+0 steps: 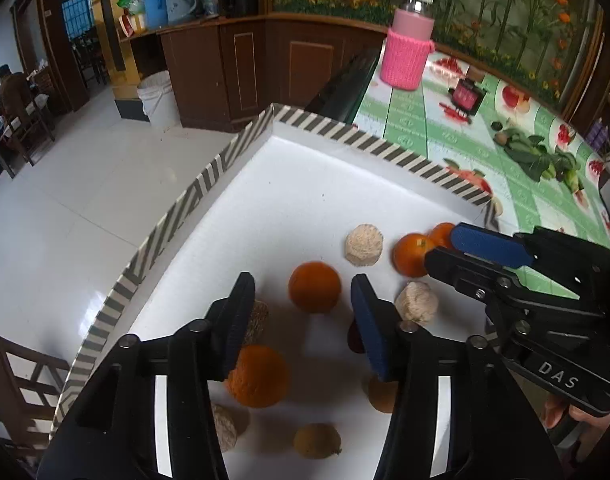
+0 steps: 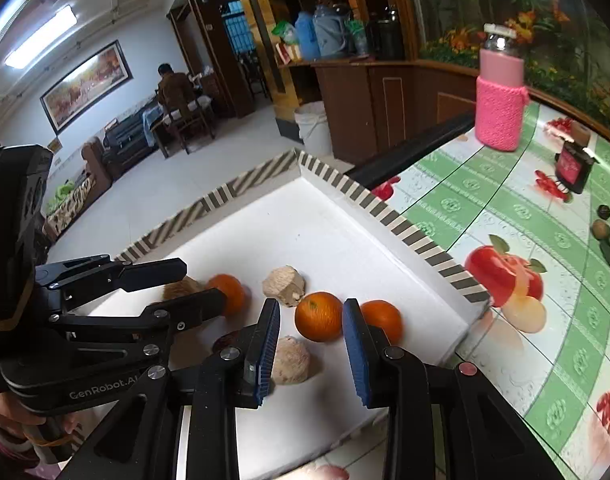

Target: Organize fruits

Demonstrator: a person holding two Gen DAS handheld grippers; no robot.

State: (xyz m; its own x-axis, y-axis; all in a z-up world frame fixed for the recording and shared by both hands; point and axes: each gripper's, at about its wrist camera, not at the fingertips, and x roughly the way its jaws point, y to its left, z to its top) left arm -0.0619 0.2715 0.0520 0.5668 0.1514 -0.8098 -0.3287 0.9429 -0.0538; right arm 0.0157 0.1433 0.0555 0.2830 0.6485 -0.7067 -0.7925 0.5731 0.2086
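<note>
Behind left gripper | dark fruit mostly hidden | both jaws wide, right gripper empty

Tablecloth-covered table: tray, pink bottle, perhaps greens.

Shallow tray on worktop, fruit scattered inside.

Tray sits at the worktop's left edge, floor beyond its far-left rim. In the right wrist view, one orange lies ahead between the right tongs, a second orange just right of it, a third farther left by the left tongs. Bottle stands on the worktop behind the tray, well apart.
</note>
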